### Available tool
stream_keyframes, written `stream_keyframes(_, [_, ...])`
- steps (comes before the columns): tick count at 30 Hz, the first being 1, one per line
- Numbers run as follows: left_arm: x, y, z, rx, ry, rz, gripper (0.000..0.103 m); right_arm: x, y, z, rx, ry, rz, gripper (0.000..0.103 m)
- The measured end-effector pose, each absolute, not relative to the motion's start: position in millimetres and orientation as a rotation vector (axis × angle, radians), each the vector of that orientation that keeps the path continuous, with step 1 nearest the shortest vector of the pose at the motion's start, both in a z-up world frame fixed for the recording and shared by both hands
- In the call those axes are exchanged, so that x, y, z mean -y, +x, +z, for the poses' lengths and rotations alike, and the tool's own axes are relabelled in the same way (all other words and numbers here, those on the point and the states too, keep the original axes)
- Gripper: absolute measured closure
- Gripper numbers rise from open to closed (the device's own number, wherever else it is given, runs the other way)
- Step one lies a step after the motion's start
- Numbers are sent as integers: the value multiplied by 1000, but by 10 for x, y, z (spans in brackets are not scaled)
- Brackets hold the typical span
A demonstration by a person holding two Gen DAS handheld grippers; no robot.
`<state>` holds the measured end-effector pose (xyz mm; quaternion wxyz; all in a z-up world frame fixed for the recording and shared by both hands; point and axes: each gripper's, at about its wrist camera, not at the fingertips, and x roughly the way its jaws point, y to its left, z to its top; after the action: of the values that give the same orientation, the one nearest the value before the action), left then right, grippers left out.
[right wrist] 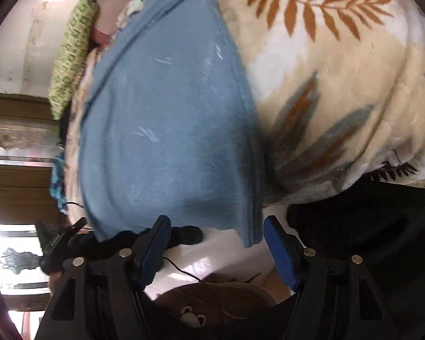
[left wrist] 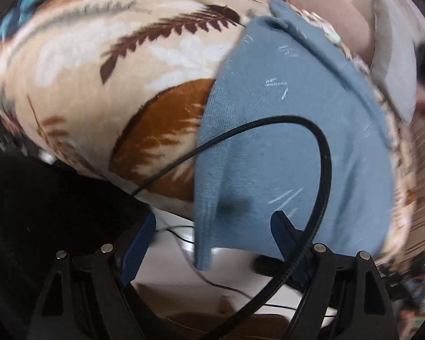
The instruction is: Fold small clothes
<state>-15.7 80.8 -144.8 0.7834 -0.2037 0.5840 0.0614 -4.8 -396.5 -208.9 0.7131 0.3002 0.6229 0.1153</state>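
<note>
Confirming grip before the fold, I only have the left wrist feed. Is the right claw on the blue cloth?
Observer: No. The right claw is open. The blue cloth hangs over the bed edge, and its low corner dangles between the fingers, unpinched.
Operator: Anything below that claw?
Observer: A brown item with a small bear face lies on the floor under it; I cannot tell what it is.
Operator: Which side is the blanket there?
Observer: The leaf-print blanket lies right of the cloth in that view.
</note>
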Motion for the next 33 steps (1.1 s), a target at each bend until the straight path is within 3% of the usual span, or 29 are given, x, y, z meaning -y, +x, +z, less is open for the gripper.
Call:
stream_keyframes(10, [-519, -44, -1462, -1189, -191, 206, 20, 4006, -51, -2272, -1304, 746, 191, 32])
stream_keyframes(27, [-763, 120, -1730, -1238, -371, 143, 19, 3920, -29, -2186, -1296, 702, 133, 32])
stream_keyframes(28, [-780, 121, -1734, -1238, -379, 137, 20, 3907, -10, -2221, -1307, 702, 139, 32])
stream_keyframes(30, [-875, 106, -1705, -1237, -468, 102, 38, 3883, 28, -2306, -1334, 692, 142, 33])
stream_keyframes(33, [-1163, -35, -1607, -1183, -586, 160, 40, 3893, 28, -2372, -1356, 687, 122, 36])
